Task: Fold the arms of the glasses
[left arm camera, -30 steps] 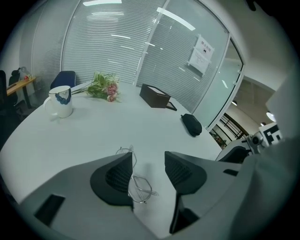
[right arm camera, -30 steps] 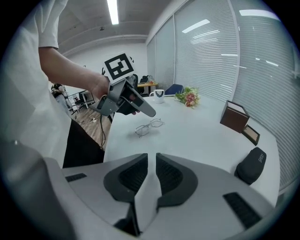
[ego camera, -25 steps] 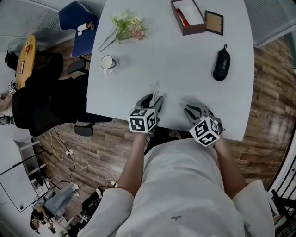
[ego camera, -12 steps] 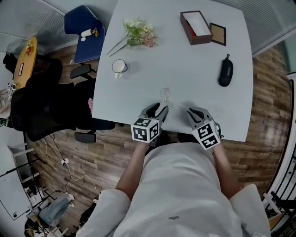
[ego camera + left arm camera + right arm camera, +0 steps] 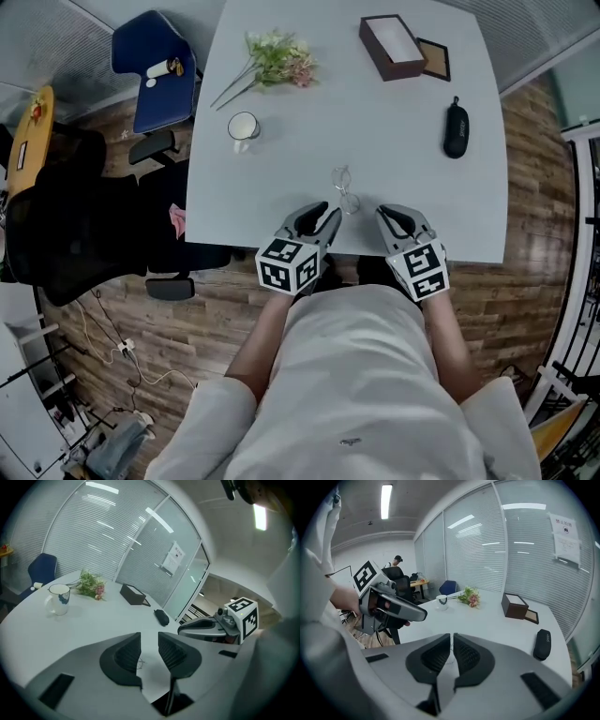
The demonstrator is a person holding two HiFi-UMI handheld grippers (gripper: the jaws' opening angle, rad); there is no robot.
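The thin-wire glasses (image 5: 344,190) lie on the white table (image 5: 412,178), close to its near edge. My left gripper (image 5: 326,210) sits just to their lower left, not touching them. Its jaws have been closing and still stand apart with nothing between them; in the left gripper view (image 5: 149,641) a bit of the glasses (image 5: 140,663) shows on the table below the gap. My right gripper (image 5: 386,212) is to the glasses' lower right, also apart from them. Its jaws (image 5: 452,641) have been closing too, down to a thin slit, and hold nothing.
A white mug (image 5: 243,127) and a bunch of flowers (image 5: 277,58) are on the table's left part. At the back stand a brown box (image 5: 392,47) and its lid (image 5: 433,58); a black case (image 5: 456,127) lies at the right. A blue chair (image 5: 155,70) and a black chair (image 5: 75,225) flank the left side.
Both grippers have lifted and drawn back a little from the glasses, which now lie free between their tips. The left jaws have narrowed; the right jaws have closed to a slit.
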